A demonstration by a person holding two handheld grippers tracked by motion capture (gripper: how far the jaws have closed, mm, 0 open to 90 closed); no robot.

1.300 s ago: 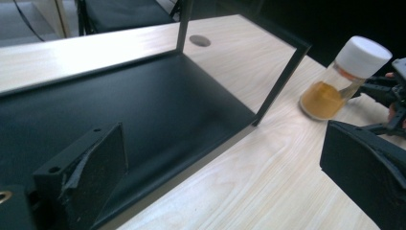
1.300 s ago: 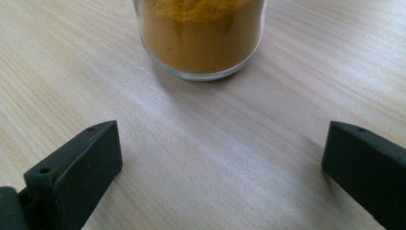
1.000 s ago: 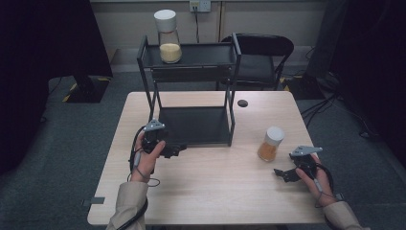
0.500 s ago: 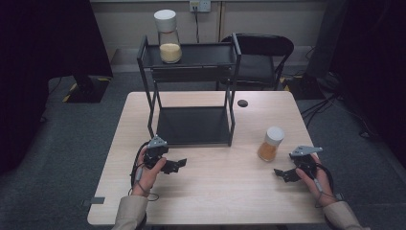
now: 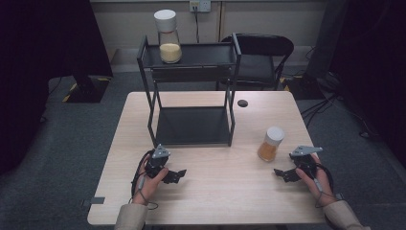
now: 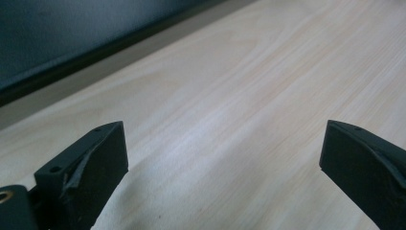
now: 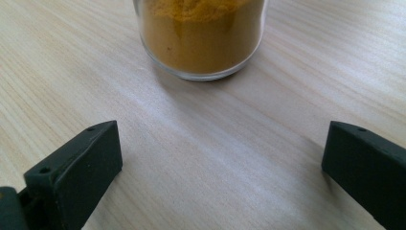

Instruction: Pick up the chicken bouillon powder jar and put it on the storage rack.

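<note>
A small glass jar of orange powder with a white lid (image 5: 271, 143) stands on the table at the right; its base (image 7: 201, 38) lies just ahead of my right gripper's jaws. My right gripper (image 5: 282, 173) rests low on the table, open and empty (image 7: 220, 167), a short way to the jar's near right. My left gripper (image 5: 176, 176) lies on the table at the near left, open with bare wood between its jaws (image 6: 222, 167). A taller jar of pale powder with a white lid (image 5: 168, 36) stands on the top shelf of the black rack (image 5: 191, 72).
The black two-tier metal rack has a lower shelf (image 5: 191, 125) resting on the wooden table (image 5: 220, 201). A small black disc (image 5: 242, 103) lies on the table behind the rack's right leg. A black chair (image 5: 258, 52) stands beyond the table.
My left gripper has drawn back from the rack's lower shelf toward the near edge of the table and turned to point right. The right gripper has stayed put.
</note>
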